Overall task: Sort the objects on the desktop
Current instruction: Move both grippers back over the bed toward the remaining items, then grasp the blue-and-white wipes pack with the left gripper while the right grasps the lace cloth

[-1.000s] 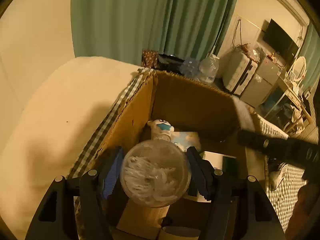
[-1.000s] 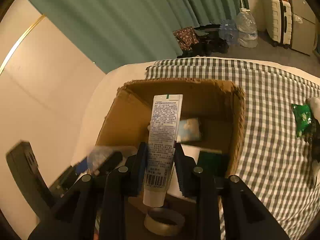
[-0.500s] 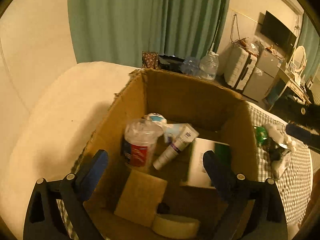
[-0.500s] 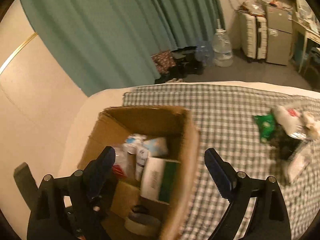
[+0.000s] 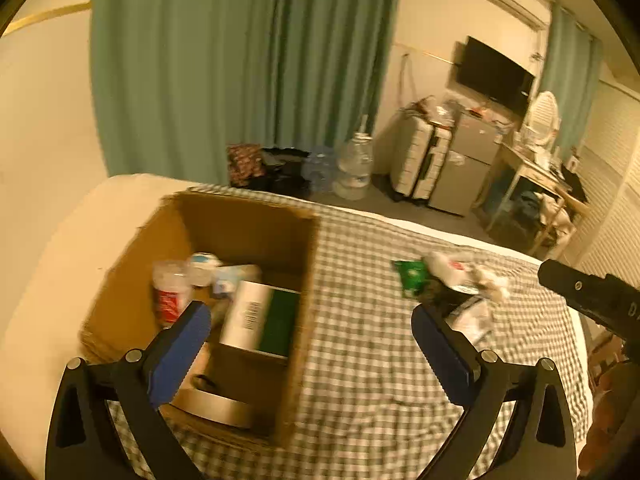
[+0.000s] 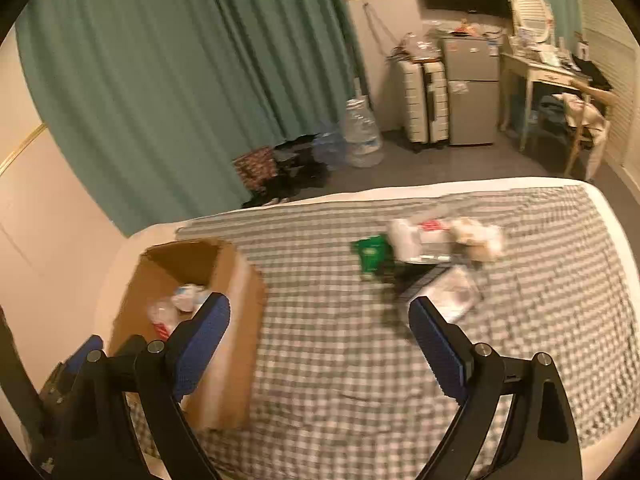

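An open cardboard box [image 5: 304, 272] stands on the left of the checked cloth and also shows in the right wrist view [image 6: 240, 300]. Inside lie a clear plastic cup with a red label [image 5: 170, 292], a white-and-green box [image 5: 260, 320], a roll of tape [image 5: 218, 406] and small items. A pile of loose objects lies to the right: a green packet [image 5: 412, 276], white wrappers [image 5: 452, 266] and a dark item [image 6: 416, 276]. My left gripper [image 5: 310, 340] is open and empty above the box's right wall. My right gripper [image 6: 318, 332] is open and empty over the cloth.
The checked cloth [image 6: 340, 360] covers a bed or table with a cream edge on the left. Behind are green curtains [image 6: 180, 80], a water jug [image 6: 362, 136], a suitcase, a small fridge and a desk. The right gripper's body [image 5: 588, 300] shows at right.
Both grippers have opened and let go: the cup and the tube now lie in the box. Both grippers have pulled back and swung right towards the pile.
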### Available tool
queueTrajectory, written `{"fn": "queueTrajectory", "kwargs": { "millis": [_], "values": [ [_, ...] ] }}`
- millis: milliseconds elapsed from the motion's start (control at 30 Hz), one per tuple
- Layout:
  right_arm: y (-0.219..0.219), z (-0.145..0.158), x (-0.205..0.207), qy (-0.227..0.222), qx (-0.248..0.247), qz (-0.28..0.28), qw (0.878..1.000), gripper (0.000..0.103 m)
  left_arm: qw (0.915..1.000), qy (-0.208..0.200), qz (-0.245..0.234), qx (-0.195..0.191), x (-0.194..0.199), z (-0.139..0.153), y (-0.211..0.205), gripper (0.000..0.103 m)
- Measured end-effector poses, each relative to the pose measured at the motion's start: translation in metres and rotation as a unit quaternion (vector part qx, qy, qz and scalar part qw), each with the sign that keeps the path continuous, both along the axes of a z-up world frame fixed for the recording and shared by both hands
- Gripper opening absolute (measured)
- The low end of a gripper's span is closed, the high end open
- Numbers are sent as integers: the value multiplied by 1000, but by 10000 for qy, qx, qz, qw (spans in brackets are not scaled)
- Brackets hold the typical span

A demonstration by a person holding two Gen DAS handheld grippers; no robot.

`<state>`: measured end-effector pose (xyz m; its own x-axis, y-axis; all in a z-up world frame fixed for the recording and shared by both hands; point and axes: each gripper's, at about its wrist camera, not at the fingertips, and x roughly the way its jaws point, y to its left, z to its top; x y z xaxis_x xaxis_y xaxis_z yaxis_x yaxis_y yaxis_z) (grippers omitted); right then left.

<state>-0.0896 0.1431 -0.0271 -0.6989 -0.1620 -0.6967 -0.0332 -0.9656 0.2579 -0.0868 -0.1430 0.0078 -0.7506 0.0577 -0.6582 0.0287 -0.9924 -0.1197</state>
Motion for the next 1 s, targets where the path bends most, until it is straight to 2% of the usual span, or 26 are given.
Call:
{"fn": "queueTrajectory", "kwargs": {
  "millis": [100, 333, 433, 533, 667, 767, 1000],
  "values": [
    [34, -6, 11, -62, 35, -202, 9998, 92, 9996, -82, -241, -77, 4, -7, 36, 103],
    [117, -30, 23, -313, -59, -807, 9962, 92, 9953, -386, -851, -244, -1, -45, 113, 103],
    [147, -47, 18, -420, -97, -1016, 9939, 92, 9896, -482, -1343, -160, -13, -66, 144, 103],
    [168, -62, 10, -550, -139, -1097, 9924, 92, 9845, -580, -1638, -232, -24, -85, 168, 103],
    [191, -82, -7, -632, -61, -1158, 9912, 92, 9817, -743, -1728, -310, -49, -112, 195, 103],
    [203, -99, -23, -639, -150, -1175, 9909, 92, 9838, -733, -1600, -332, -65, -130, 205, 103],
    [204, -135, -68, -558, -24, -836, 9949, 92, 9837, -738, -1591, -392, -99, -171, 232, 103]
  ]
}}
